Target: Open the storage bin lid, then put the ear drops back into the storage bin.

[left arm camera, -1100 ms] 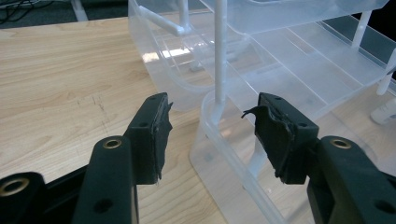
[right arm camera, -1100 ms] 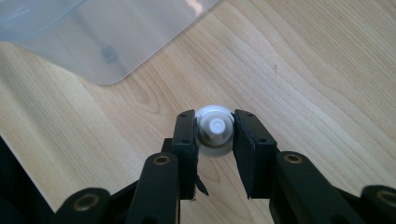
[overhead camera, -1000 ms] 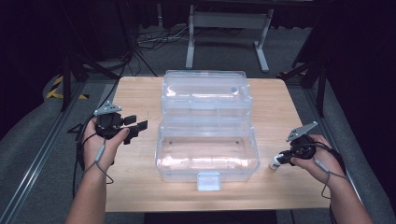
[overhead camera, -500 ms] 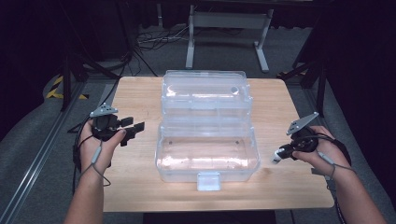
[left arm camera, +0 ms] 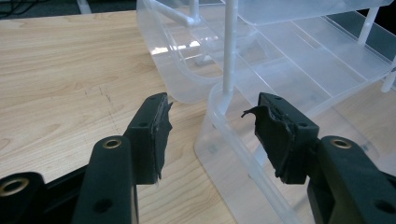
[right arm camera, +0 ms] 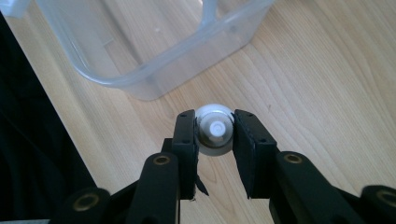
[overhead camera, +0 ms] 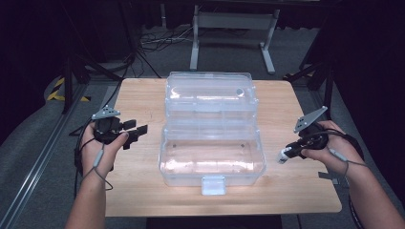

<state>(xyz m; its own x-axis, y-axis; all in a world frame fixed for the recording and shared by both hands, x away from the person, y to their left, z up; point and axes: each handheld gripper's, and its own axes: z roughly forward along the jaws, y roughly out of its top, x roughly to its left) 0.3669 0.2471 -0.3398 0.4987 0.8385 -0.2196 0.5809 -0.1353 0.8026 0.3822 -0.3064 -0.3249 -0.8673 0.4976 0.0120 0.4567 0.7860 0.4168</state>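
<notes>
The right gripper [right arm camera: 214, 135] clamps one small white cap [right arm camera: 214, 133] above the table [overhead camera: 143, 95], right of the one clear box [overhead camera: 212, 157]. The left gripper [left arm camera: 210, 128] – jaws apart, empty – sits at the box's left.

A light wooden table [overhead camera: 143, 191] with rounded corners carried the work, its grain running lengthwise; on its middle sat one clear plastic box [overhead camera: 212, 160], its lid thrown open towards the far edge and its latch tab at the near rim; the table stood on grey flooring [overhead camera: 38, 138].
</notes>
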